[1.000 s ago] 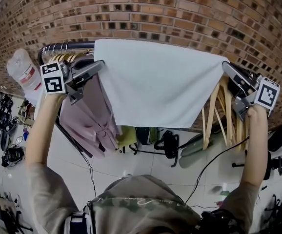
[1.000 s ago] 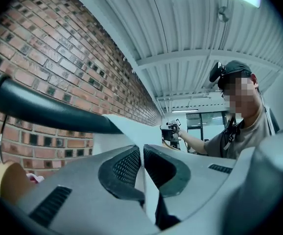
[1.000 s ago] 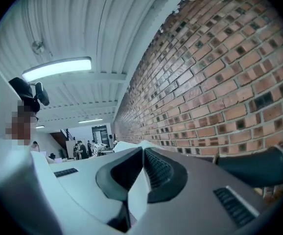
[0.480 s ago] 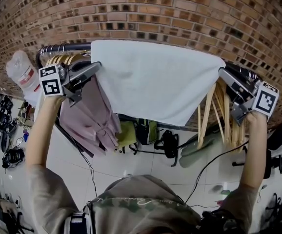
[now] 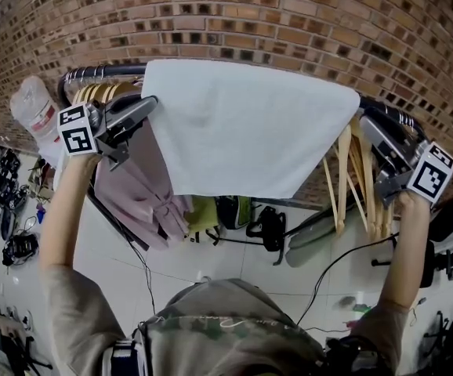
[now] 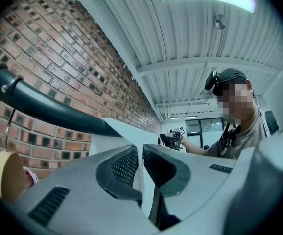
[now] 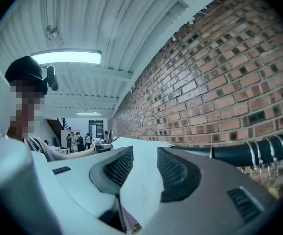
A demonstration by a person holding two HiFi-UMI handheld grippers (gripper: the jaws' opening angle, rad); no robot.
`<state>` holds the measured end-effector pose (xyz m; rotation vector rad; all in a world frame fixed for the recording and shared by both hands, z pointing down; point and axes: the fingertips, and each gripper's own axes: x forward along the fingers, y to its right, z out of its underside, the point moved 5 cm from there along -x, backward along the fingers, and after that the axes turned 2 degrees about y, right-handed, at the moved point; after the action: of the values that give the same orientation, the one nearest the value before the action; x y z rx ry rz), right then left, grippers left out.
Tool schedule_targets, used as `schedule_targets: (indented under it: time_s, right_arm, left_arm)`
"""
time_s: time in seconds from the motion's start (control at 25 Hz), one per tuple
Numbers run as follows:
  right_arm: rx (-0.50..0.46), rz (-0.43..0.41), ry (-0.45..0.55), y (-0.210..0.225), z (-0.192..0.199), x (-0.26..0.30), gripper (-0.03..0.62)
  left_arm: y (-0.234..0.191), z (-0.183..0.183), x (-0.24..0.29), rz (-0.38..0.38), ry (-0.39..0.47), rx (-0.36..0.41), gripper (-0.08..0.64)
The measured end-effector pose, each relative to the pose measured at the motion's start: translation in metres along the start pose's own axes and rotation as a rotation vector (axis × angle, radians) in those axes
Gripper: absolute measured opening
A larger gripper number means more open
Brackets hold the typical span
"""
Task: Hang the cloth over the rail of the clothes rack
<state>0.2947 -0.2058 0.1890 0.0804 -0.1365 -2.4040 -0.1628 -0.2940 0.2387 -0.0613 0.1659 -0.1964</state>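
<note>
The cloth (image 5: pixel 250 124) is matt fabric, the rail (image 5: pixel 105 73) glossy dark metal (hangers (image 5: pixel 367 186) smooth wood), the wall (image 5: pixel 289 22) rough brick.

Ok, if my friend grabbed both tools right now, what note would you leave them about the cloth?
Left tool: shut on the left corner of the cloth.
Right tool: jaws have just been opening; the right corner sits between them, not clamped.
Cloth: draped over the rail, hanging down on the person's side.
Done: the cloth is over the rail.
Left: probably open the left tool, then draw both tools back off the cloth.
</note>
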Motion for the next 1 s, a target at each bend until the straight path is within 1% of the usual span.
schedule_targets:
  time_s: [0.08,0.2,0.32,0.48,0.6,0.68,0.84,1.0]
  right_arm:
    - [-0.008,-0.033,0.012,-0.011,0.0,0.0,0.13]
    - [-0.007,-0.082,0.025,-0.026,0.005,0.001,0.13]
    - [0.008,-0.104,0.038,-0.028,0.011,0.002,0.13]
    - [0.052,-0.12,0.064,-0.027,0.022,0.001,0.13]
    - [0.069,-0.138,0.066,-0.03,0.027,0.002,0.129]
    - [0.077,-0.151,0.064,-0.033,0.031,0.003,0.13]
    - [0.104,-0.176,0.055,-0.036,0.042,0.006,0.13]
    - [0.121,-0.204,0.032,-0.045,0.055,0.017,0.13]
  left_arm:
    - [0.0,0.001,-0.002,-0.016,0.002,0.007,0.021]
    - [-0.001,0.003,-0.006,-0.076,0.004,0.032,0.021]
    - [-0.002,0.005,-0.011,-0.089,0.016,0.003,0.022]
    - [0.0,0.008,-0.017,-0.097,0.01,-0.011,0.025]
    - [0.001,0.008,-0.022,-0.113,0.016,-0.023,0.039]
    - [0.003,0.007,-0.024,-0.124,0.023,-0.026,0.07]
    - [-0.003,0.005,-0.022,-0.146,0.04,-0.037,0.074]
    - [-0.02,0.0,-0.018,-0.171,0.036,-0.097,0.074]
